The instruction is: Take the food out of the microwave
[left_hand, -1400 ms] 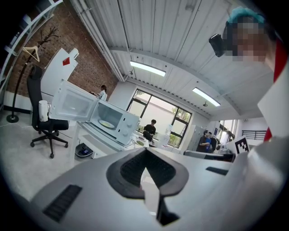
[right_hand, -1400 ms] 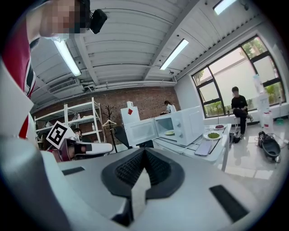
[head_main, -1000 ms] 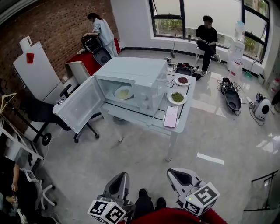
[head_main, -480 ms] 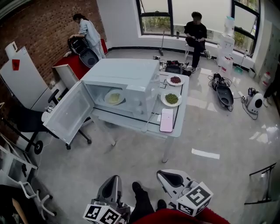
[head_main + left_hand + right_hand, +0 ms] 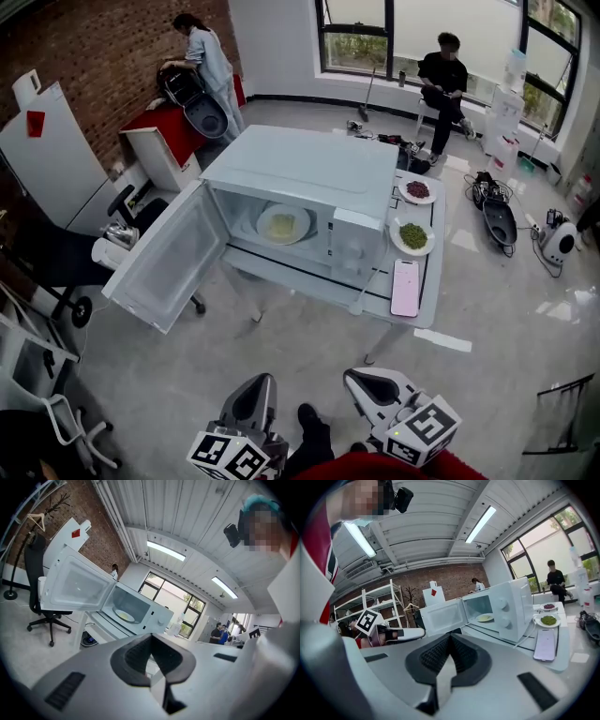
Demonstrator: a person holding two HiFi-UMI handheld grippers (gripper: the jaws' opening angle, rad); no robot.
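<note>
Yellow food (image 5: 282, 223) on round white plate (image 5: 266, 226) is sitting in white microwave (image 5: 309, 164); I'm holding left tool (image 5: 150, 649), right tool (image 5: 449, 651) shut, empty. Arriving shut could shove the plate.

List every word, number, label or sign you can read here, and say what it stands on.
No words or numbers can be read in any view.
Left cube and right cube: black-and-white square markers, no letters.
Board: a plain red diamond, no print.
Microwave: any print on its panel is too small to read.
Phone: nothing legible.
</note>
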